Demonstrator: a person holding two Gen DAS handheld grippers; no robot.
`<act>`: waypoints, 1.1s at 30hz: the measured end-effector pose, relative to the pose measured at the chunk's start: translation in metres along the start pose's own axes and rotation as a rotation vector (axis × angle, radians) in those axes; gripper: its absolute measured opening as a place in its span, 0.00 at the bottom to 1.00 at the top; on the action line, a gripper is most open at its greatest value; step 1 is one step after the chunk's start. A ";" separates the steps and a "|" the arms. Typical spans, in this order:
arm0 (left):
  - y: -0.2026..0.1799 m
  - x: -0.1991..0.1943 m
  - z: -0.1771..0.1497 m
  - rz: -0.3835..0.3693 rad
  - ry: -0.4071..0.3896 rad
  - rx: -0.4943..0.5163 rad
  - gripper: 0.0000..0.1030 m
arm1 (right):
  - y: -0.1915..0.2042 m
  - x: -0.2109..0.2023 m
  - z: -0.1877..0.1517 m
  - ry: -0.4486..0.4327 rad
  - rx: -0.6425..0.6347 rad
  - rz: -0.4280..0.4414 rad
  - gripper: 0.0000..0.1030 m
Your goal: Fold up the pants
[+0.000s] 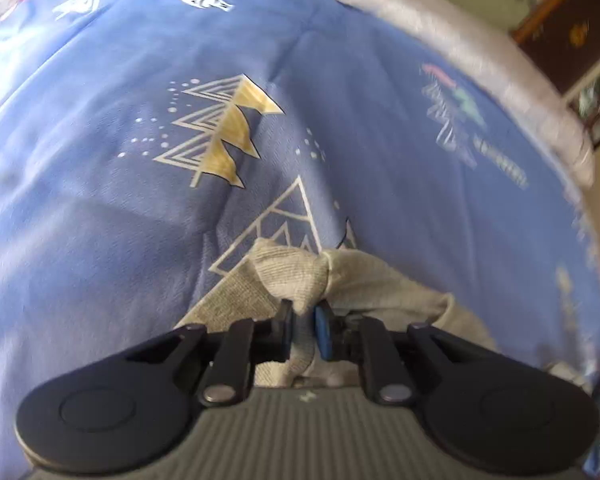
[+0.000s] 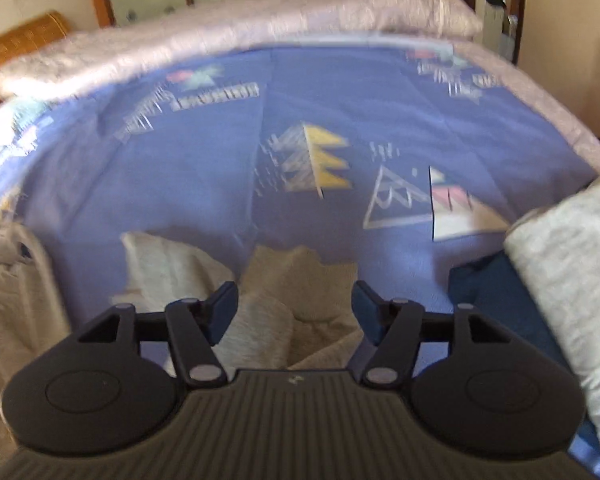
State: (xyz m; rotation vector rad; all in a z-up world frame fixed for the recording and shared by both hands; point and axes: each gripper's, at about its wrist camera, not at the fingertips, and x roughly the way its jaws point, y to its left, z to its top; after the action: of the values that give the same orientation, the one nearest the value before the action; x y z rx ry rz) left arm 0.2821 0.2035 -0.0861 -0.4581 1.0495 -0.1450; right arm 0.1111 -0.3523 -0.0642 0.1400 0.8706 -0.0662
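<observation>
The pants are beige-grey knit cloth. In the left wrist view my left gripper [image 1: 303, 322] is shut on a bunched fold of the pants [image 1: 292, 276], held just above the blue bedspread [image 1: 140, 184]. More of the cloth trails to the right [image 1: 404, 292]. In the right wrist view my right gripper [image 2: 294, 312] is open, its jaws wide apart over a crumpled part of the pants [image 2: 300, 280] that lies on the bedspread [image 2: 204, 184]. More beige cloth [image 2: 12, 300] lies at the left edge.
The blue bedspread has tree and triangle prints. A pale quilt [image 2: 236, 28] runs along the far side of the bed. A grey-white folded cloth [image 2: 572, 280] on a dark blue item [image 2: 496, 292] sits at the right. A wooden headboard [image 2: 24, 40] stands behind.
</observation>
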 end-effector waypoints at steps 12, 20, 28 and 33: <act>0.109 -0.185 0.010 -0.080 -0.389 -0.290 0.11 | 0.007 -0.084 0.027 -0.344 0.074 0.011 0.10; 0.147 -0.144 0.045 0.215 -0.395 -0.520 0.20 | 0.013 -0.013 0.142 -0.350 0.305 -0.056 0.57; 0.150 -0.153 -0.036 0.094 -0.333 -0.344 0.22 | 0.013 -0.016 0.048 -0.234 0.183 0.165 0.52; 0.160 -0.170 -0.097 0.079 -0.274 -0.351 0.31 | 0.018 -0.001 -0.005 -0.101 0.239 0.244 0.61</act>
State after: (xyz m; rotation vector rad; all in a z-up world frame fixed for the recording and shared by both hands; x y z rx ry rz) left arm 0.0981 0.3747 -0.0585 -0.7306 0.8217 0.1729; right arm 0.1085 -0.3341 -0.0645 0.4617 0.7370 0.0508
